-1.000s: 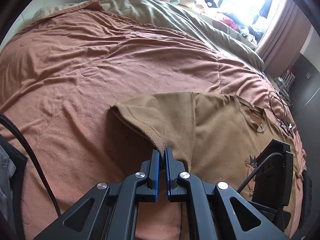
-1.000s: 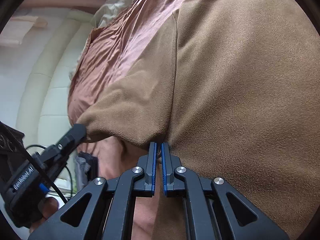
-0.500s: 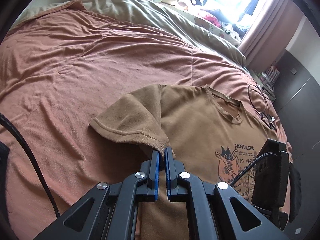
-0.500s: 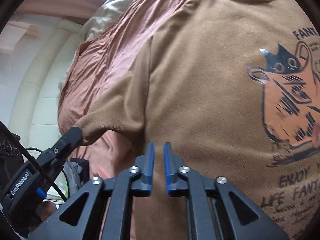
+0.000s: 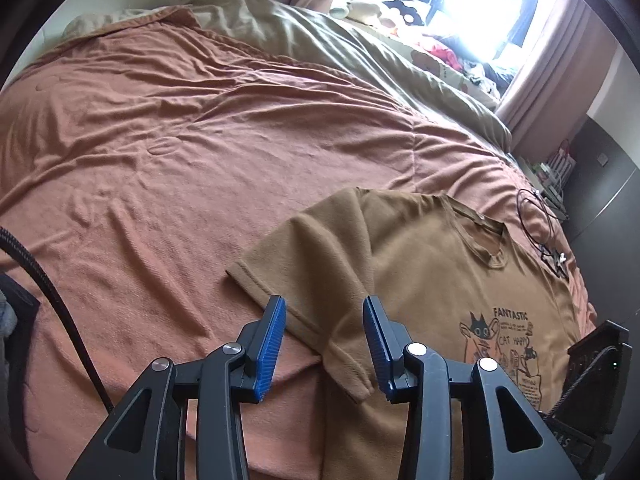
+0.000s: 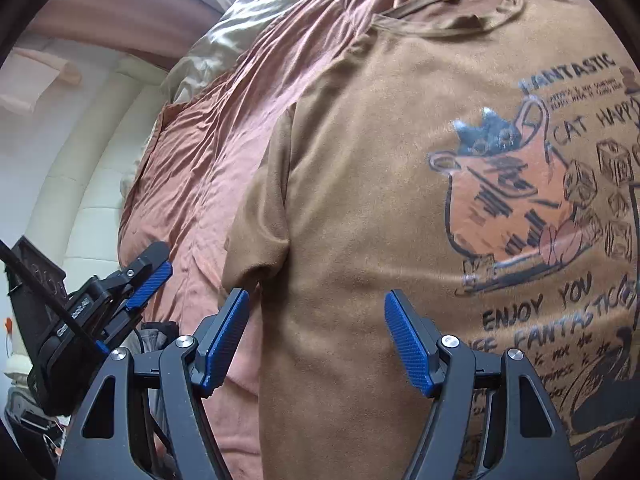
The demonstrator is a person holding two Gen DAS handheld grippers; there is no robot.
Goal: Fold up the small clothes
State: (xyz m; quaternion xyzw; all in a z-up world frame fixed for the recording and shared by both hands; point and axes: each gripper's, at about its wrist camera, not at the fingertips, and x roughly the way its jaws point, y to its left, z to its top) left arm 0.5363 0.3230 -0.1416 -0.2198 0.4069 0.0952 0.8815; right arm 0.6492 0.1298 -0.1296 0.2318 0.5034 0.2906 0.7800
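**Left wrist view.** The left gripper (image 5: 324, 340) has its jaws spread wide and holds nothing. The brown T-shirt (image 5: 420, 276) lies print-up on the rust bedspread (image 5: 180, 168), collar (image 5: 486, 236) toward the far side and the window. The sleeve (image 5: 304, 260) lies directly ahead of and between the jaws; the sleeve hem runs diagonally from far left to near right, crossing the jaw gap. Shirt long axis: approx. near-to-far, angled right. Beyond the bedspread lies an olive duvet (image 5: 360, 40). A black cable (image 5: 536, 216) rests on the bed just beside the shirt's far shoulder. The sleeve appears to lie flat, but fisheye distortion makes this uncertain.

**Right wrist view.** The right gripper (image 6: 316, 340) also has its jaws fully apart, nothing between the pads. It hovers over the shirt body near the side seam, below the armpit; the cat print (image 6: 512, 196) lies to the right of the jaws, the sleeve ahead-left. The left gripper (image 6: 148, 280) shows at far left, off the shirt edge, over the bedspread.

**Judgement.** Garment spread; no fold made yet. The left gripper is nearer the sleeve, the right nearer the body edge. Next move likely: both regrip along this side, then fold inward across the long axis.
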